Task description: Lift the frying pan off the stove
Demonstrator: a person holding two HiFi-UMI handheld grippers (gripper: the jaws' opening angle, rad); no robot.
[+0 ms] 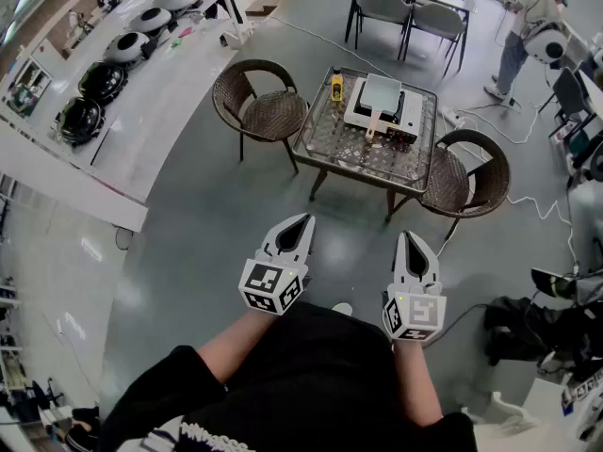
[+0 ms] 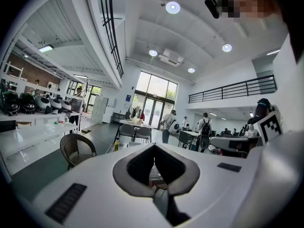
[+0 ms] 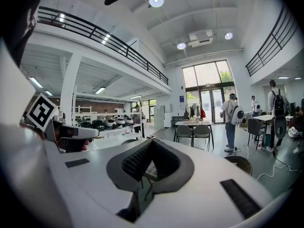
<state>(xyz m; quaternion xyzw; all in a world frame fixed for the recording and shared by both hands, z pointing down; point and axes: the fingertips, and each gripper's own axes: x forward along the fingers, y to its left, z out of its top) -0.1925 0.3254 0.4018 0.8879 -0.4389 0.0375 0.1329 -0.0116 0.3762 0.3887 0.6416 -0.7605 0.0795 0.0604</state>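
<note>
Right now both arms are stretched out in front of the person, held above the grey floor (image 1: 207,224). The left claw (image 1: 301,222) has its jaws pressed together with nothing between them; its own view looks through the gap behind the closed tips to the furniture ahead. The right claw (image 1: 412,239) matches it, jaws closed and empty, level with its partner and just to the side. Each points slightly downward.

The frying pan (image 1: 382,92) is well apart from both claws. It sits on top of the white stove (image 1: 405,116), a pale, squarish shape with a light-coloured handle sticking out toward the person. The stove stands on the far half of the glass worktop (image 1: 339,144), and a yellow bottle (image 1: 336,86) stands upright just to the left of it.

Either side of that worktop there is a wicker chair, one on the left (image 1: 259,102) and one on the right (image 1: 471,172). Further back is a white table with grey chairs (image 1: 405,12), and another person (image 1: 523,26) stands in the far right corner.
</note>
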